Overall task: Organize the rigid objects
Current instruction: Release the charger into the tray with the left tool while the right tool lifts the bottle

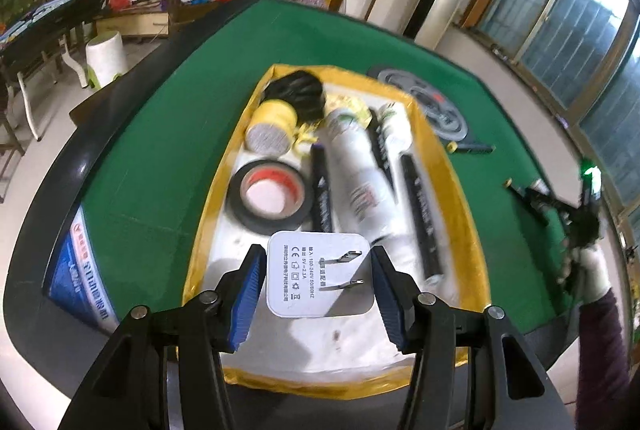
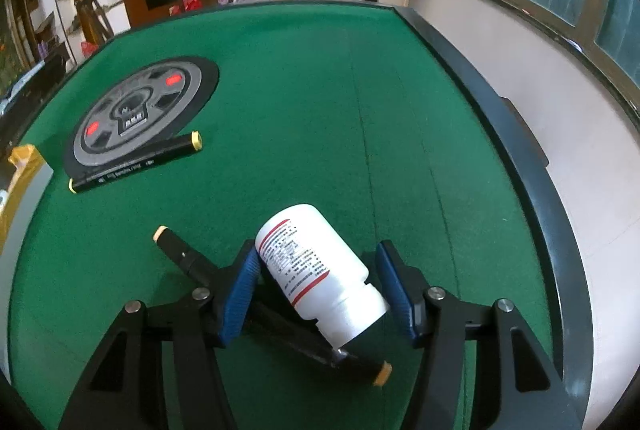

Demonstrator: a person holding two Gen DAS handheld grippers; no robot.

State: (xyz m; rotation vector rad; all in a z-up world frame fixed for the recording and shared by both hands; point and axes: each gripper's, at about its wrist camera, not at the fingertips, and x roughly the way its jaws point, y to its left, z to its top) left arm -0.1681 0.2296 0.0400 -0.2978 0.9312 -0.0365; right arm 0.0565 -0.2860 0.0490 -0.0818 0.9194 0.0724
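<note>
My left gripper [image 1: 319, 280] holds a white plug adapter [image 1: 320, 274] between its blue pads, over the near end of a yellow-rimmed tray [image 1: 208, 230]. The tray holds a black tape roll [image 1: 270, 195], a yellow spool [image 1: 272, 127], white tubes [image 1: 360, 173] and black markers [image 1: 422, 218]. My right gripper [image 2: 318, 288] is open around a white pill bottle [image 2: 320, 274] lying on the green table [image 2: 320, 109]; the left pad touches it, the right pad stands apart. A black marker [image 2: 276, 318] lies under the bottle. Another black marker [image 2: 136, 163] lies to the far left.
A grey round disc [image 2: 136, 109] is set in the table beside the tray, also in the left wrist view [image 1: 424, 97]. The tray's corner [image 2: 24, 157] shows at the left edge. The table's black rim [image 2: 500, 117] runs along the right. The right gripper and gloved hand [image 1: 580, 226] show far right.
</note>
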